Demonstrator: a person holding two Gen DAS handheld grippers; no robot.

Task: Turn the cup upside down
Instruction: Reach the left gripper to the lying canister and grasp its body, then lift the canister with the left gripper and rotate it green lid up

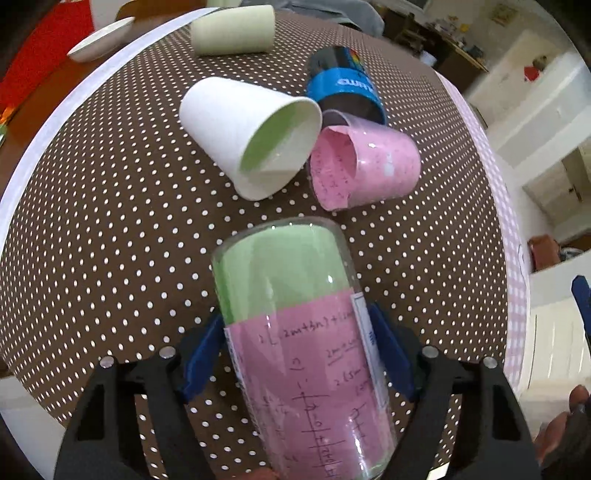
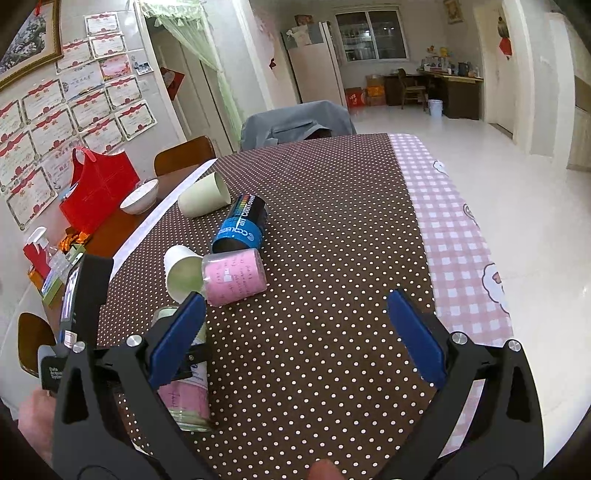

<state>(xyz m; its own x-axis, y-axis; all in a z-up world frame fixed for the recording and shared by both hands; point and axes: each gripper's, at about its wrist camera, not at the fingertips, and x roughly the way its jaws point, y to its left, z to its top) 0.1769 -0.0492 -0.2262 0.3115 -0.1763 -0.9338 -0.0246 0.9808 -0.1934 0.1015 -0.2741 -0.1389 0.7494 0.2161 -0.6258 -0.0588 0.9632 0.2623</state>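
Note:
My left gripper (image 1: 295,350) is shut on a clear glass cup (image 1: 295,325) lined with green and pink paper. The glass lies along the fingers, its far end pointing at the table. In the right wrist view the same glass (image 2: 188,402) shows at lower left, partly hidden by my right finger. My right gripper (image 2: 295,332) is open and empty above the dotted tablecloth (image 2: 332,240). A white paper cup (image 1: 251,136), a pink-lined cup (image 1: 365,166), a black and blue cup (image 1: 345,86) and a pale green cup (image 1: 232,31) lie on their sides.
The brown dotted cloth (image 1: 92,221) covers the table, with a pink checked strip (image 2: 454,240) on the right edge. A white bowl (image 2: 139,197), a red bag (image 2: 96,192) and small boxes stand at the left. A chair with grey cloth (image 2: 295,122) stands at the far end.

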